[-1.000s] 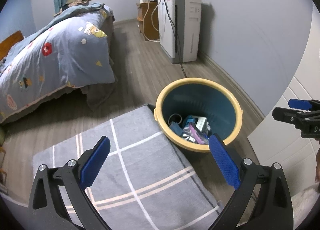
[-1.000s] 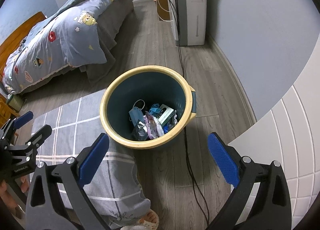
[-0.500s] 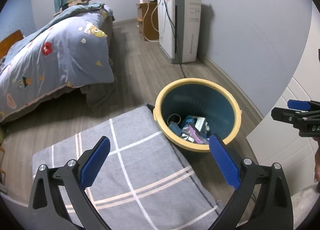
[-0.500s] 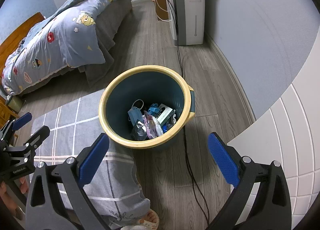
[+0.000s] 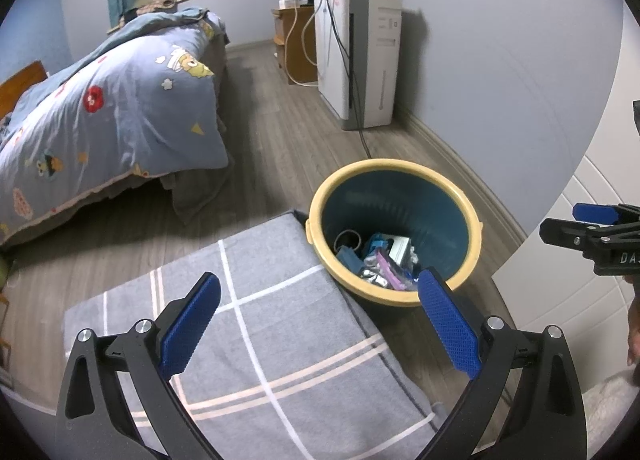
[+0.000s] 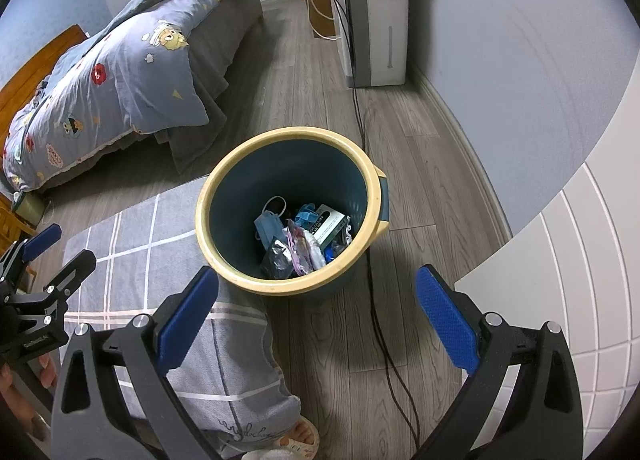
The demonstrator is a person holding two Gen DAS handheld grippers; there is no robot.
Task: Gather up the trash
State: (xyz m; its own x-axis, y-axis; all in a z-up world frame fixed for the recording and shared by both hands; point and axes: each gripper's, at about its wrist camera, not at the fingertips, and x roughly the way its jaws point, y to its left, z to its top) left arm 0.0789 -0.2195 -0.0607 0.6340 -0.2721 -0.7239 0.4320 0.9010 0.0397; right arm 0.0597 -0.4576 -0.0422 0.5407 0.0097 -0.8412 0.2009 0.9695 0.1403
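We hold left gripper (image 5: 318, 314) and right gripper (image 6: 316, 310) spread wide, empty, near the trash bin (image 6: 224, 187) with wrappers (image 6: 298, 246) inside.

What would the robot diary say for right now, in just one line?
left gripper: open, empty | right gripper: open, empty | trash bin: upright on floor, trash inside | rug: beside bin

Black gripper (image 5: 316, 312), blue textured pads (image 5: 448, 324)
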